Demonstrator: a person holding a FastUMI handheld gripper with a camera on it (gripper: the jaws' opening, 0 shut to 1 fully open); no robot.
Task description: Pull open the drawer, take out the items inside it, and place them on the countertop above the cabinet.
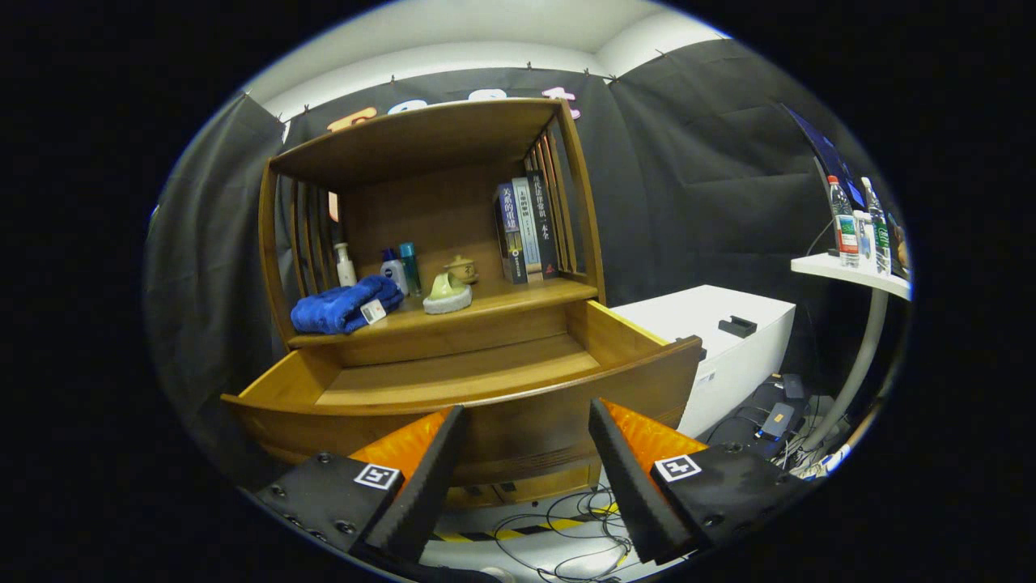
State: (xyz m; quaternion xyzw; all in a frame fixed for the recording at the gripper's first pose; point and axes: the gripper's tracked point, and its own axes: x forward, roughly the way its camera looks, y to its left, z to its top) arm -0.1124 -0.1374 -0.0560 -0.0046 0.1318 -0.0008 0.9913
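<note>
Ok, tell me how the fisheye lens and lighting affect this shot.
Gripper view: the fisheye bows the open drawer's front and the cabinet's posts outward; lighting is even and detail sharp, down to the blue towel; the spread fingers of the gripper loom large, holding nothing.

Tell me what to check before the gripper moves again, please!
1. Drawer pulled open: ok.
2. Drawer emptied: ok, its visible floor is bare wood.
3. Gripper fingers open, holding nothing: ok.
4. Blue towel resting on the countertop: ok.
5. Green item on its pad on the countertop: ok.
6. Nothing hidden behind the drawer's front: cannot tell.
</note>
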